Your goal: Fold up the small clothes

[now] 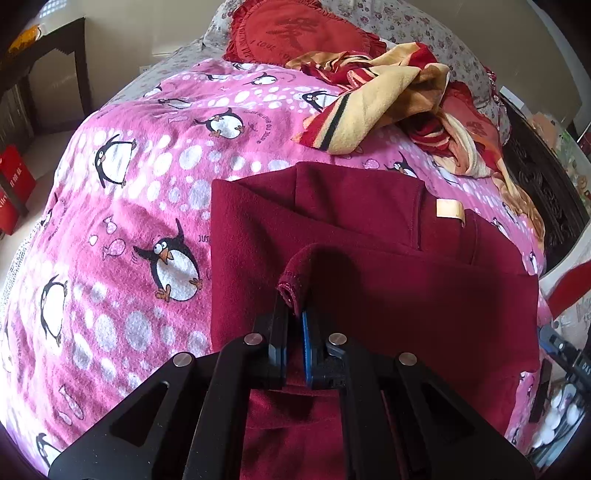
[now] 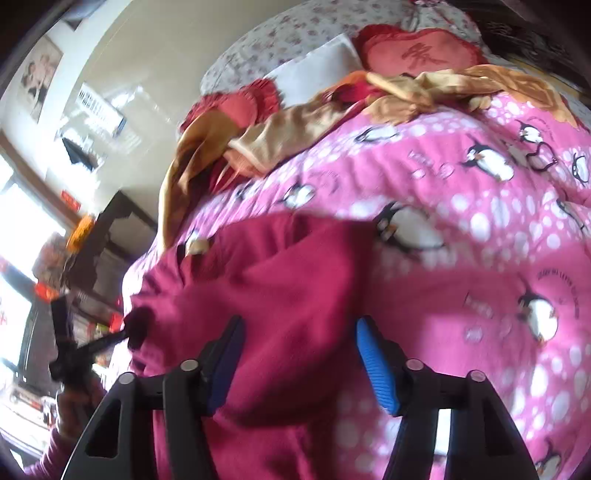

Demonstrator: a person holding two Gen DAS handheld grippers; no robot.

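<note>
A dark red fleece garment (image 1: 388, 258) lies partly folded on the pink penguin bedsheet (image 1: 129, 184), a cream label (image 1: 448, 209) showing near its far right. My left gripper (image 1: 295, 310) is shut on a hemmed corner of the garment (image 1: 299, 269) and holds it a little above the rest. In the right wrist view the garment (image 2: 277, 277) lies below my right gripper (image 2: 299, 332), which is open, its fingers apart above the cloth. The left gripper also shows in the right wrist view (image 2: 133, 328), pinching the garment's left edge.
A crumpled red and yellow blanket (image 1: 388, 96) and a red cushion (image 1: 295, 33) lie at the head of the bed. A dark wooden table (image 1: 44, 66) stands at far left, red boxes (image 1: 14, 184) on the floor. A carved dark bed frame (image 1: 543, 192) runs along the right.
</note>
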